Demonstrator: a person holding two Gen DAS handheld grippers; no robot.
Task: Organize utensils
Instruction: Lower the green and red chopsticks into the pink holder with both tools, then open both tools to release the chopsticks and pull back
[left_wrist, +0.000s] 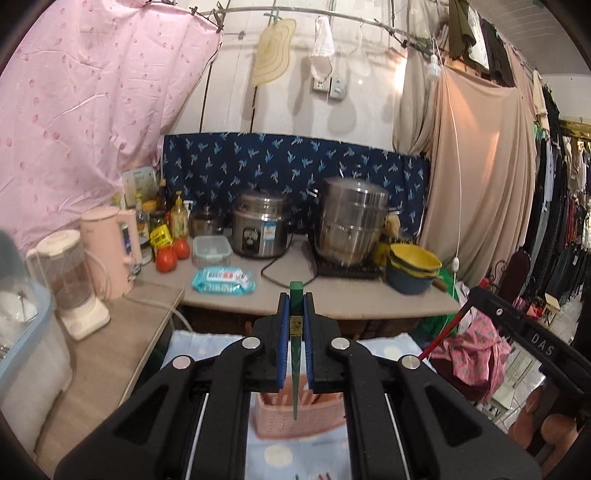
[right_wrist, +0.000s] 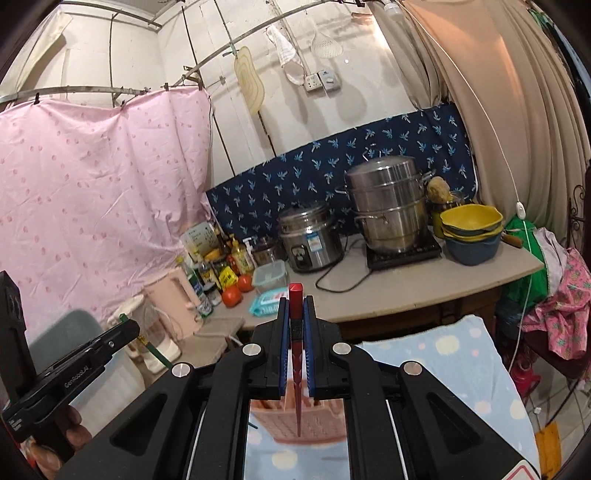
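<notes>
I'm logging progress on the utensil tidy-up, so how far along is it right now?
Done: the pink holder already has some sticks standing in it. In hand: the left gripper is shut on a green chopstick, and the right gripper on a red chopstick, both tips above the holder. Left: dropping both in; a few more utensils seem to lie on the cloth.

A rice cooker (left_wrist: 260, 230) stands left of the steamer pot (left_wrist: 352, 221) on the counter (left_wrist: 369, 299).

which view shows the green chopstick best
The left wrist view: the green chopstick runs centre frame, clamped in the left claw above the pink basket. The right wrist view shows only short green bits either side of that claw at far left.
</notes>
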